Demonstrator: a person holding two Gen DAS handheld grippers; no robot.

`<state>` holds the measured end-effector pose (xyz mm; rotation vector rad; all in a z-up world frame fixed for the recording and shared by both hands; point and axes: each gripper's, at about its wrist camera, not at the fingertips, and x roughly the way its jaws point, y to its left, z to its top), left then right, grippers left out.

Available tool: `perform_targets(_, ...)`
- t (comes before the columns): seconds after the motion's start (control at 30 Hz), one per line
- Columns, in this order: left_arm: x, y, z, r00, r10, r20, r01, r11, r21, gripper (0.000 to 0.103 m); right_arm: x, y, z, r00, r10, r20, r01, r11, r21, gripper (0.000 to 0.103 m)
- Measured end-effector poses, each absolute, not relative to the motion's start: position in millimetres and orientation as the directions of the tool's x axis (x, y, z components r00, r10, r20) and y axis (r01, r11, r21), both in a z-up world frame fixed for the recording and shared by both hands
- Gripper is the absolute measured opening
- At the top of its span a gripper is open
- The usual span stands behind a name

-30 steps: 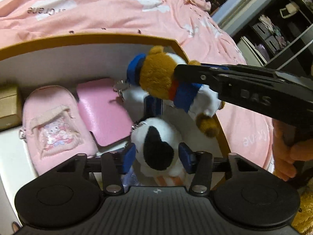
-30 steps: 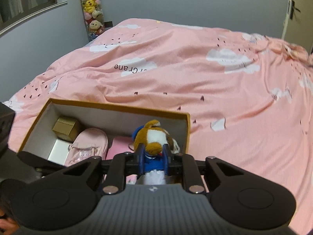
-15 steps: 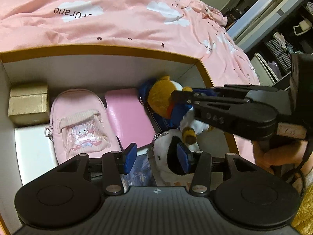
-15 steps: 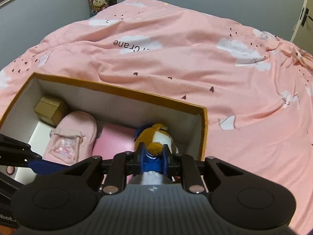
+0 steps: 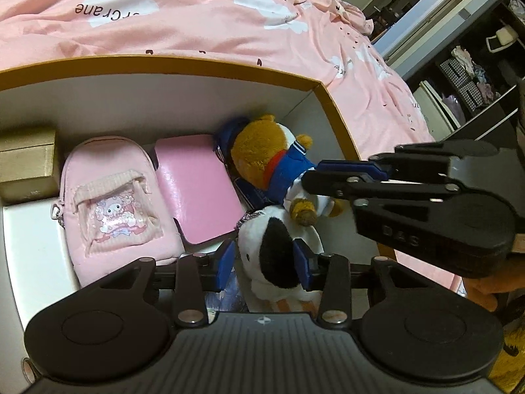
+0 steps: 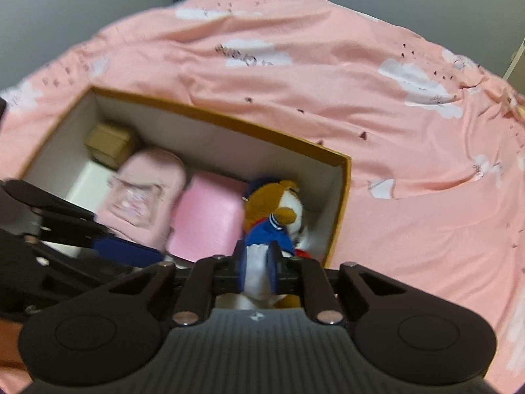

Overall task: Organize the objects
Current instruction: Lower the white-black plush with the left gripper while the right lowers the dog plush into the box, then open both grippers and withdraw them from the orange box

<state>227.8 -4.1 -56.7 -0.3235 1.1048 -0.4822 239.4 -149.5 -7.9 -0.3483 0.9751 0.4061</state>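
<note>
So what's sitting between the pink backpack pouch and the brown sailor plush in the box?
A flat pink case lies between the pink backpack pouch and the brown sailor plush, clearest in the left wrist view; the right wrist view shows it too.

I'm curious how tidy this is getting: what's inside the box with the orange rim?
Inside the box: a gold carton, a pink mini backpack, a pink case, a sailor-suit plush and a black-and-white plush. A dark blue item under the plushes is mostly covered.
</note>
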Motion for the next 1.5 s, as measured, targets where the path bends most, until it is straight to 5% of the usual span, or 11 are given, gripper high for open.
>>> perform_targets(0.7,222.8,-1.0,-42.9,0.386,-0.478,-0.789,0.192,0.878,-0.437,0.044,268.6,-126.5,-49.1,0.409,0.028,-0.912,-0.535,0.817,-0.214,0.014)
perform_targets(0.97,196.1,-0.9,-13.6,0.454,-0.421,-0.785,0.221,0.907,-0.358,0.044,230.9,-136.1,-8.5,0.527,0.117,-0.842,-0.504,0.84,-0.199,0.035)
perform_targets(1.33,118.7,17.7,37.1,0.553,-0.394,-0.734,0.249,0.919,-0.306,0.044,123.8,-154.3,52.5,0.631,0.345,-0.694,-0.486,0.874,-0.008,0.042)
perform_targets(1.5,83.6,26.3,26.7,0.528,-0.359,-0.77,0.208,0.933,-0.293,0.048,82.8,-155.8,43.9,0.571,0.427,-0.701,-0.509,0.854,0.106,0.046)
